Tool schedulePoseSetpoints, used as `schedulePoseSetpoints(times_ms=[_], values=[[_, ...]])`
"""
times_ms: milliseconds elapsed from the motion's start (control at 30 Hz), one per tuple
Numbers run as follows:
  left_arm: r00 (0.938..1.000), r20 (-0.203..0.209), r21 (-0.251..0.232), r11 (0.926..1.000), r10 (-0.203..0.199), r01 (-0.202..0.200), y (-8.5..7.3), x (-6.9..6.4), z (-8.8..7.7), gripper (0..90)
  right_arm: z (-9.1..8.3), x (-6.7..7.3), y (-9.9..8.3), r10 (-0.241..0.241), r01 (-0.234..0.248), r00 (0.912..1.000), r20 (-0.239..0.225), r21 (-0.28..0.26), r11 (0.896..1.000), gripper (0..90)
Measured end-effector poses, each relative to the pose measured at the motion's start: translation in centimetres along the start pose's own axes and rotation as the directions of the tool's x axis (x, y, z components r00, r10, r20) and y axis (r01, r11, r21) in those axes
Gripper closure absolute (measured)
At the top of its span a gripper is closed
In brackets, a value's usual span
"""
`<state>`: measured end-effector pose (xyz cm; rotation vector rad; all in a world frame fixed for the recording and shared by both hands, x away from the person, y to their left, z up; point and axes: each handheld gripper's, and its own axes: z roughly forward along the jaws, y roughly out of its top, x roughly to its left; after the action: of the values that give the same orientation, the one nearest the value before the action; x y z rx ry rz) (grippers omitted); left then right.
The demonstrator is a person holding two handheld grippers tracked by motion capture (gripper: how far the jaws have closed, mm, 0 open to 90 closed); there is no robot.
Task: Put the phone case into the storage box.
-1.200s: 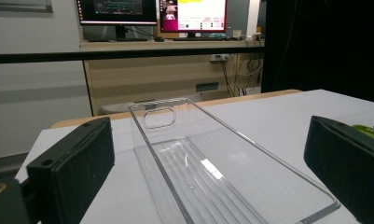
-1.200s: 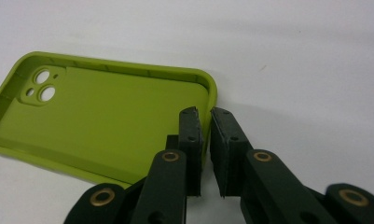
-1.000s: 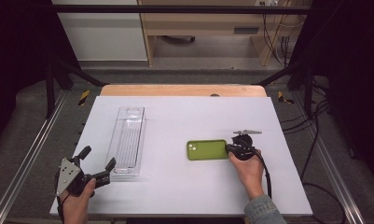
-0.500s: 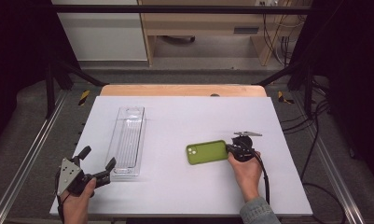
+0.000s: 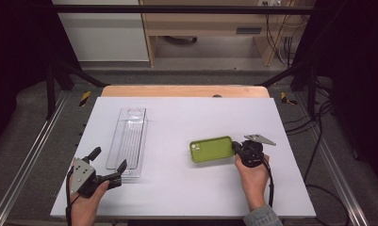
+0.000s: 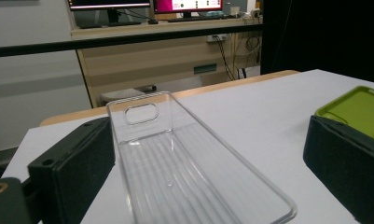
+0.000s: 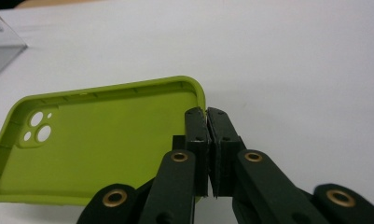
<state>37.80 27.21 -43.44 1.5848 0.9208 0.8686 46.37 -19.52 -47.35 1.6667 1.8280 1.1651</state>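
Tilted and nudged leftward now, the phone case [image 5: 211, 149] hangs by one thin wall from the clamped right gripper [image 5: 234, 146], and could slip free before reaching the tray [image 5: 128, 139], while the left gripper [image 5: 109, 165] waits wide open.

On the table [image 5: 186, 188], the tray [image 5: 128, 140] lies left and the phone case [image 5: 211, 149] right, well apart. The left gripper [image 5: 109, 165] sits at the tray's near end; the right gripper [image 5: 234, 147] pinches the case's right edge.

The right gripper [image 5: 235, 147], jaws just closed on the rim of the green phone case [image 5: 211, 149], has apparently tilted that end slightly off the table [image 5: 177, 188].
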Motion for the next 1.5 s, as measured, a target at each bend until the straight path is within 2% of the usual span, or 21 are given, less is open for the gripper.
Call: schedulePoseSetpoints(times_ms=[33,67,100,167,200,300,433,567,733,1100,1300,1500], values=[[1.0,-0.001,0.006,1.0,0.004,-0.004,0.3,-0.4,0.1,1.6,0.0,0.0,0.0,0.0,0.0,1.0,0.0,0.0,1.0,88.1],[1.0,0.0,0.011,0.9999,0.003,-0.003,0.6,-0.8,0.3,1.8,-0.4,0.3,0.1,-0.007,0.007,1.0,-0.001,-0.03,1.0,88.2],[1.0,0.002,0.012,0.9999,0.004,-0.004,0.9,-1.2,0.4,1.8,-0.4,0.3,0.1,-0.007,0.007,1.0,-0.001,-0.03,1.0,88.2],[0.9999,0.011,0.021,0.9997,0.013,-0.013,1.5,-2.3,1.0,1.7,-0.8,0.7,0.1,-0.015,0.015,0.9999,-0.002,-0.066,0.998,88.2],[0.9999,0.011,0.021,0.9997,0.013,-0.013,1.5,-2.3,1.0,1.7,-0.8,0.7,0.1,-0.015,0.015,0.9999,-0.002,-0.066,0.998,88.2],[0.9986,0.028,0.037,0.9982,0.045,-0.046,2.3,-3.6,2.0,1.7,-1.4,1.0,0.1,-0.024,0.024,0.9997,0.005,-0.113,0.993,88.1],[0.9978,0.036,0.05,0.9972,0.055,-0.057,2.9,-4.3,2.8,1.6,-1.7,1.3,0.2,-0.03,0.032,0.9994,0.015,-0.138,0.99,88.2],[0.998,0.044,0.069,0.9965,0.045,-0.048,3.3,-5.2,3.7,1.7,-2.0,1.5,0.3,-0.021,0.025,0.9995,0.025,-0.162,0.986,88.2],[0.9959,0.063,0.072,0.995,0.065,-0.07,4.4,-6.8,4.7,1.8,-2.4,2.0,0.6,-0.024,0.03,0.9992,0.03,-0.197,0.98,88.2],[0.9955,0.088,0.087,0.9953,0.036,-0.044,5.1,-7.7,6.1,2.1,-2.9,2.4,0.8,-0.029,0.041,0.998,0.056,-0.221,0.974,88.2],[0.9946,0.094,0.093,0.9943,0.044,-0.053,5.6,-8.5,6.7,2.2,-3.5,2.7,1.3,-0.024,0.038,0.9978,0.061,-0.249,0.968,88.2],[0.9949,0.097,0.107,0.9936,0.026,-0.036,5.9,-9.1,7.2,2.3,-4.2,3.0,1.6,-0.024,0.041,0.9977,0.064,-0.281,0.959,88.2]])
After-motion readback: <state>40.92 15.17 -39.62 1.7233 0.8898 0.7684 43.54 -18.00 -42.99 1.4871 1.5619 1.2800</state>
